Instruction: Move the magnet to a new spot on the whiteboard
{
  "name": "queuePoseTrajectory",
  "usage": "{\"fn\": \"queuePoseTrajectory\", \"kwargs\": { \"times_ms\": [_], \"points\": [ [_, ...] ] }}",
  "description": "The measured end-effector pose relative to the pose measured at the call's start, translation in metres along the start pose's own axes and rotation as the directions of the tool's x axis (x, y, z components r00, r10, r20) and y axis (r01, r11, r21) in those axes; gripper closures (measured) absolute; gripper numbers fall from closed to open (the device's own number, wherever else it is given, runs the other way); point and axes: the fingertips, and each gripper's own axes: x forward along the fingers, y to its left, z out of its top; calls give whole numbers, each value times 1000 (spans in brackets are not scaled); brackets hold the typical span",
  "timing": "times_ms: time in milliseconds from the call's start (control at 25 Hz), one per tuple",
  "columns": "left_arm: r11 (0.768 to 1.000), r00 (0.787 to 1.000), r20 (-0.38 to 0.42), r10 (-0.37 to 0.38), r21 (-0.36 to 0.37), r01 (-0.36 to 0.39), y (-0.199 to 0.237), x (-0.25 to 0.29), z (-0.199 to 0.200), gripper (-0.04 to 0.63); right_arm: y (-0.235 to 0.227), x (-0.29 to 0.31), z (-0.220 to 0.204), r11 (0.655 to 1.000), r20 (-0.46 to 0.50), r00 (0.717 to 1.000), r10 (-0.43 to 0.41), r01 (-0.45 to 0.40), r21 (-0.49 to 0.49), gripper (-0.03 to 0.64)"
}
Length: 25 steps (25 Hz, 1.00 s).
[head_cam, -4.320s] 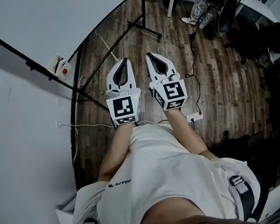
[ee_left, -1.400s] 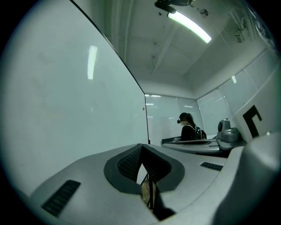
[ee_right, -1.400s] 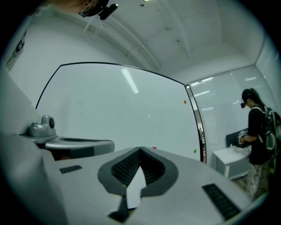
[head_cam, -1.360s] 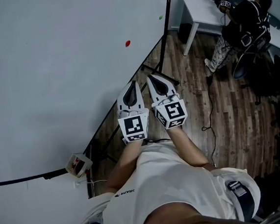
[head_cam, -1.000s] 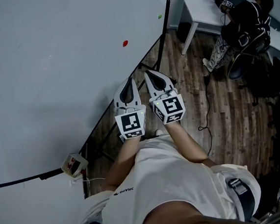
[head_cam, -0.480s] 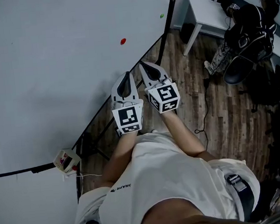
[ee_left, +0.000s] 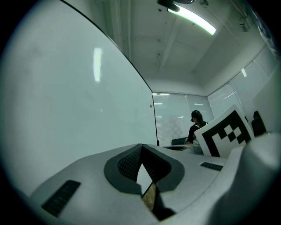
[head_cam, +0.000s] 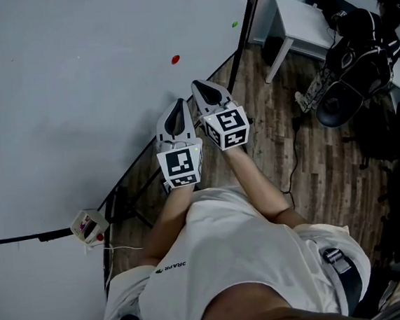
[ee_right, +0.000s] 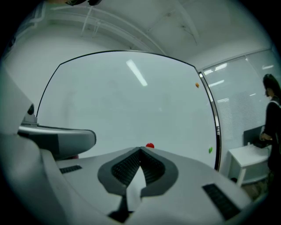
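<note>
Scanning from the left, I see the whiteboard [head_cam: 72, 76] filling that side, bare but for a small red magnet [head_cam: 175, 60] stuck toward its right edge, well short of any corner. My left gripper [head_cam: 178, 103] points level alongside the board, jaws pressed together with nothing between them. My right gripper [head_cam: 200, 85], just beside it, is likewise closed and empty. In the right gripper view the red magnet sits just above the jaw tips, clearly apart from them. Further right, a green magnet [head_cam: 235, 24] clings near the board's right edge.

I judge the red one to be a light, hard, smooth little button, likely slippery under the pads and held only by its pull on the board. I would open the right jaws and pinch across its sides, low at the rim, since it may skate along the glossy surface rather than lift.
</note>
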Motion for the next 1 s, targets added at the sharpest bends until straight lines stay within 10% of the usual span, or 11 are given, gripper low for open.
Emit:
{"fn": "queuePoseTrajectory", "kwargs": {
  "times_ms": [1000],
  "points": [
    [999, 999, 11, 34, -3, -34, -2, -6, 11, 593, -4, 23, 0, 999, -15, 999, 33, -33, 19, 603]
  ]
}}
